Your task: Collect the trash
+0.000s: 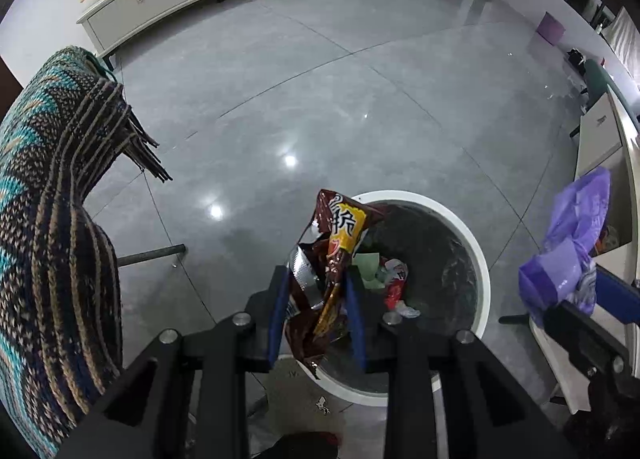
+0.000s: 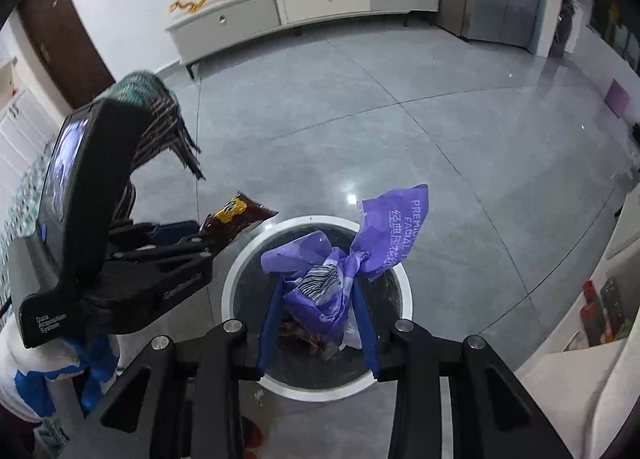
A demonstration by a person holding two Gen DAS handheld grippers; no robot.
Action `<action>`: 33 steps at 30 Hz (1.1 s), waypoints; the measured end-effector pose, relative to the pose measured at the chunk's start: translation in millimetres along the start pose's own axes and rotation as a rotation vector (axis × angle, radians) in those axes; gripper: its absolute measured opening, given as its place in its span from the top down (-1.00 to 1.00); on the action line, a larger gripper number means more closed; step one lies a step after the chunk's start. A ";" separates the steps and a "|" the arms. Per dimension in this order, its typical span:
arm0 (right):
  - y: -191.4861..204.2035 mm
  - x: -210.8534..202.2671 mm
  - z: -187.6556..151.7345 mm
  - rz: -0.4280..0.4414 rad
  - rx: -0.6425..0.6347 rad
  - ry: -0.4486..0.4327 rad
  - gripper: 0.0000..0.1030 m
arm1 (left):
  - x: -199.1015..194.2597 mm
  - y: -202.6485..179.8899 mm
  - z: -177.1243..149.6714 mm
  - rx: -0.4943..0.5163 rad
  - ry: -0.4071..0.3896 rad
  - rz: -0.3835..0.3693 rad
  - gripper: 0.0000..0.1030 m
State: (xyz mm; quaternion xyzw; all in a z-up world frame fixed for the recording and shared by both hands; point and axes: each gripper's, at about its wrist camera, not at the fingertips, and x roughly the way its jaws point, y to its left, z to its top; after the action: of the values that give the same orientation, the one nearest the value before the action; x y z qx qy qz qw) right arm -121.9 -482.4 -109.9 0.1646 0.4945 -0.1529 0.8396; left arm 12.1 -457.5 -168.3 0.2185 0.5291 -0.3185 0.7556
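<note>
Currently both tongs hang over the round white-rimmed bin [image 2: 240, 271], each closed on a piece of trash. The left tongs [image 1: 316, 315] pinch a crumpled brown-and-yellow snack wrapper [image 1: 336, 243] low down on its length; most of the wrapper stands up past the pads and sits over the bin's near-left rim rather than its middle. The right tongs [image 2: 316, 319] clamp a purple tissue pack wrapper [image 2: 324, 283] over the bin's centre, with 1 long flap [image 2: 396, 231] reaching out over the far-right rim.

Inside the bin: a pale green scrap [image 1: 366, 265], red-and-white wrappers [image 1: 394, 283], dark liner.

Risks, as judged:
1. Snack wrapper is light and stiff; released this near the rim it may catch the edge and tip onto the grey tile floor [image 1: 320, 99]. Cause: off-centre position.
2. Purple flap may drape over the rim and hold the wrapper half out. Cause: its overhang.
3. Thin film may cling to a pad after opening.
4. The 2 tongs are close together over the bin; a sideways shift could knock them together.
</note>
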 end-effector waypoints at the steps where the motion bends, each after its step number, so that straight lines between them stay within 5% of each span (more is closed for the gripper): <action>1: -0.2 2.7 0.3 -0.005 0.000 0.005 0.33 | 0.1 -0.4 -0.1 0.003 -0.003 0.001 0.47; 14: -13.1 53.9 -5.3 -0.013 0.054 0.072 0.31 | 4.8 15.2 1.8 -0.038 0.005 -0.082 0.46; 19: -14.8 61.2 -8.7 -0.026 0.055 0.072 -0.04 | 1.3 22.6 2.4 -0.068 -0.006 -0.155 0.00; 24: -15.6 61.4 -13.1 -0.029 0.063 0.065 -0.14 | -3.5 27.8 2.9 -0.100 -0.023 -0.184 -0.03; 33: -11.0 31.9 -7.3 -0.050 0.101 -0.018 -0.15 | -51.7 40.2 1.5 -0.115 -0.172 -0.218 -0.03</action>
State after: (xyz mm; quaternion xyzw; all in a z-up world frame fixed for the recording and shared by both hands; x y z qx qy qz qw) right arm -117.4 -492.2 -142.7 0.1930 0.4827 -0.2003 0.8304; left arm 29.5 -417.3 -119.5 0.0880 0.5005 -0.3855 0.7701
